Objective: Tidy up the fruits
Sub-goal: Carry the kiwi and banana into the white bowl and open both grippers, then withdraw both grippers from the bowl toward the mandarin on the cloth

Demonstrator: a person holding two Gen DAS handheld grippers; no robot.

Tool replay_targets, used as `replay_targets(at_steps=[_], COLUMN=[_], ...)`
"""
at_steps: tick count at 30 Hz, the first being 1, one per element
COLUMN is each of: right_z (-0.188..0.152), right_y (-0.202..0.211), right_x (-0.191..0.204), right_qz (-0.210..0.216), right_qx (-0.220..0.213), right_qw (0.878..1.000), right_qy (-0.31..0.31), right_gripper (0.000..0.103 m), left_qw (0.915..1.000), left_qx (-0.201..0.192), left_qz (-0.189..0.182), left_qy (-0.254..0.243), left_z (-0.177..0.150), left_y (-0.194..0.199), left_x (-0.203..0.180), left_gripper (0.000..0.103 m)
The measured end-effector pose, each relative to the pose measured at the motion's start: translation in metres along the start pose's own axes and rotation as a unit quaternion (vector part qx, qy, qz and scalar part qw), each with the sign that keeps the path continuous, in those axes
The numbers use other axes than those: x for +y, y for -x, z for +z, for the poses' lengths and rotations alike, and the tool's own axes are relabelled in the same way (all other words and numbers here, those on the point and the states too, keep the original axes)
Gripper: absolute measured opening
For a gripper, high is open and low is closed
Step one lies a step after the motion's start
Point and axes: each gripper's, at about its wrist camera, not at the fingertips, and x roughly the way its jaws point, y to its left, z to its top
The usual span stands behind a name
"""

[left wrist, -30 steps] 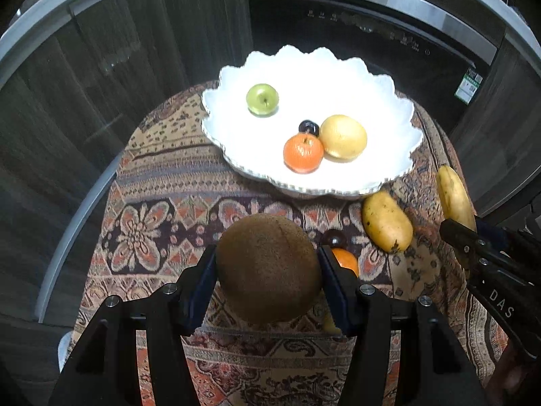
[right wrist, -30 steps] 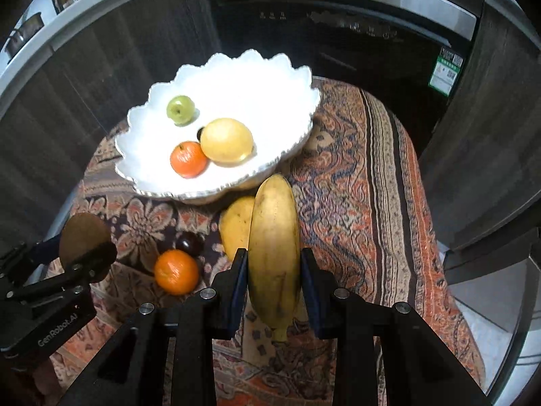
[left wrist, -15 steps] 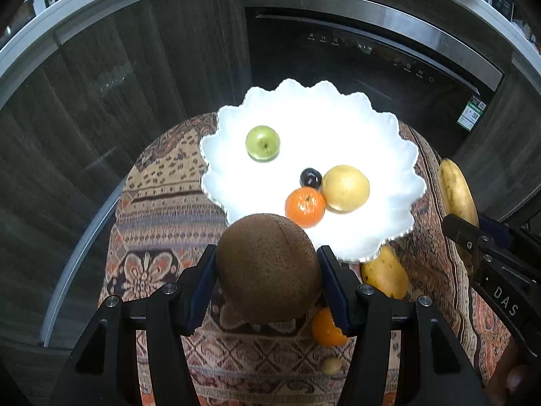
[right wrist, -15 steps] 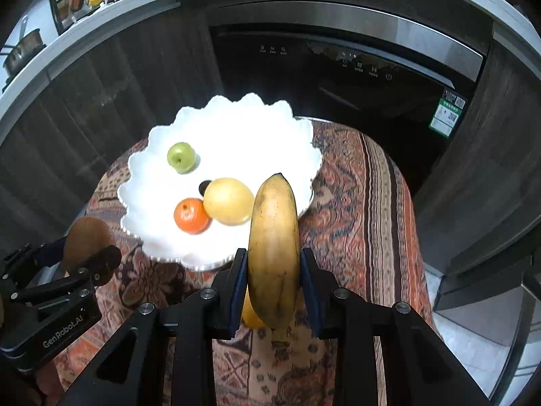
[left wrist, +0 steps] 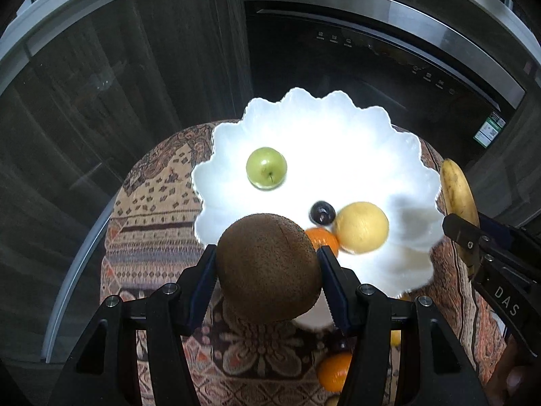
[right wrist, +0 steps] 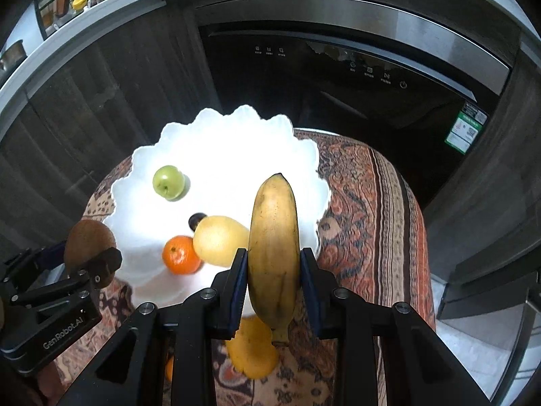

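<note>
Both jaws full: kiwi (left wrist: pixel 268 265) left, banana (right wrist: pixel 274 243) right.

Brown, finely speckled kiwi (left wrist: pixel 268 267) low in the frame's centre, between blue pads (left wrist: pixel 333 291) on the black left gripper (left wrist: pixel 267 287). Yellow banana (right wrist: pixel 274 247) with dark flecks, centre of the right view, in the black right gripper (right wrist: pixel 273 280). White scalloped plate (left wrist: pixel 338 128) mid-frame, with a green apple (left wrist: pixel 266 168), orange tangerine (right wrist: pixel 180 254), pale yellow lemon (left wrist: pixel 361 227) and dark purple grape (left wrist: pixel 323 212). Rust, cream and black paisley-and-stripe cloth (right wrist: pixel 372 203) at right.
</note>
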Motion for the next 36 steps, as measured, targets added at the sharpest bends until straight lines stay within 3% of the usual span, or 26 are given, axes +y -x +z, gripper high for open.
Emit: replay_targets(at_steps=[16,17,18,19,20,22,24,31,36], right_z=[0.025,0.025,0.025,0.025,0.025,0.025,0.026,0.021,0.012], right_y=[-0.043,-0.043,-0.041,-0.037,-0.034,-0.024,-0.017,0.003,0.019], right_x=[0.002,0.002,0.003,0.005,0.006,0.006,0.004,-0.001,0.001], right_qz=[-0.001,-0.003,-0.007,-0.011,-0.016,-0.033,-0.042,-0.047,-0.048], right_qx=[0.025,0.025,0.022,0.014,0.008,-0.012,-0.022,-0.028,-0.035], right_qw=[1.000,1.000,1.000,1.000,1.000,0.999,0.999,0.999,0.998], right_qy=[-0.005,-0.005,-0.002,0.005,0.009,0.013,0.011,0.004,0.004], right_gripper=[0.032,0.032,0.033,0.039,0.045,0.069,0.076,0.077,0.077], left_qw=[0.9993,0.9994,0.9995,0.9998,0.9999,1.0000,1.0000,0.9998,0.9996], left_qx=[0.036,0.035,0.030,0.021,0.016,0.006,0.003,-0.014,-0.023], left_qz=[-0.004,-0.004,-0.002,0.002,0.004,0.006,0.006,0.016,0.018], left_qy=[0.007,0.007,0.005,0.002,0.001,0.001,0.000,-0.002,0.000], left_z=[0.022,0.022,0.021,0.021,0.021,0.022,0.022,0.016,0.008], left_y=[-0.047,-0.046,-0.044,-0.040,-0.037,-0.030,-0.025,-0.003,0.015], left_x=[0.005,0.006,0.005,0.004,0.004,0.004,0.004,0.001,0.001], left_gripper=[0.059,0.059,0.066,0.078,0.082,0.086,0.088,0.097,0.097])
